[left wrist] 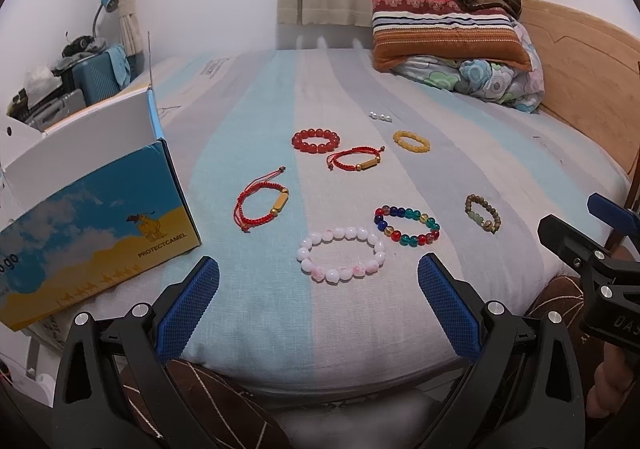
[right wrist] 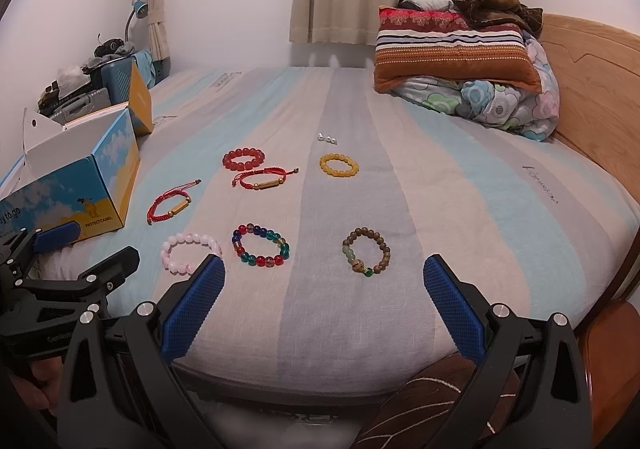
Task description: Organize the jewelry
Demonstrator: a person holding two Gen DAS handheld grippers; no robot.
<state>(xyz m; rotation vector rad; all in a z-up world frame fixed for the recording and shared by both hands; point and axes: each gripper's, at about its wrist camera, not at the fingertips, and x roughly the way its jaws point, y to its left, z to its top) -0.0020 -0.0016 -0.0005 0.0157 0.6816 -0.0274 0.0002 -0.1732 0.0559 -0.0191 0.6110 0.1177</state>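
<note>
Two hand-held grippers above a bed (left wrist: 500, 153) with jewelry laid out on the striped sheet. The left gripper (left wrist: 319, 303) hangs over the near edge with its blue-padded fingers (left wrist: 192, 305) spread wide apart and holding nothing; the right gripper (right wrist: 325, 301) is likewise spread wide and empty (each appears at the margin of the other's view).

Nearest the left gripper lies the pink-white bead bracelet (left wrist: 341, 253), a flat oval with its long axis running left to right; just beside it to the right lies the multicolour glass bead bracelet (left wrist: 407, 225), also flat, long axis left to right. The brown wooden bead bracelet (right wrist: 367, 251) lies apart on the right, ahead of the right gripper, its green beads toward the near left.

Further back: one red cord bracelet (left wrist: 262, 205) with its gold tube bead slanting up to the right, its cord tail pointing away toward the wall; a second red cord bracelet (left wrist: 354, 161), tube bead likewise slanted; the red bead bracelet (left wrist: 316, 141) close behind it; the yellow bead bracelet (left wrist: 412, 141) to the right; a short row of small white pearls (left wrist: 379, 116) furthest back.

An open blue-and-yellow cardboard box (left wrist: 96, 225) stands at the left edge of the bed, flaps up; pillows and bedding (left wrist: 448, 33) are stacked by the wooden headboard.
</note>
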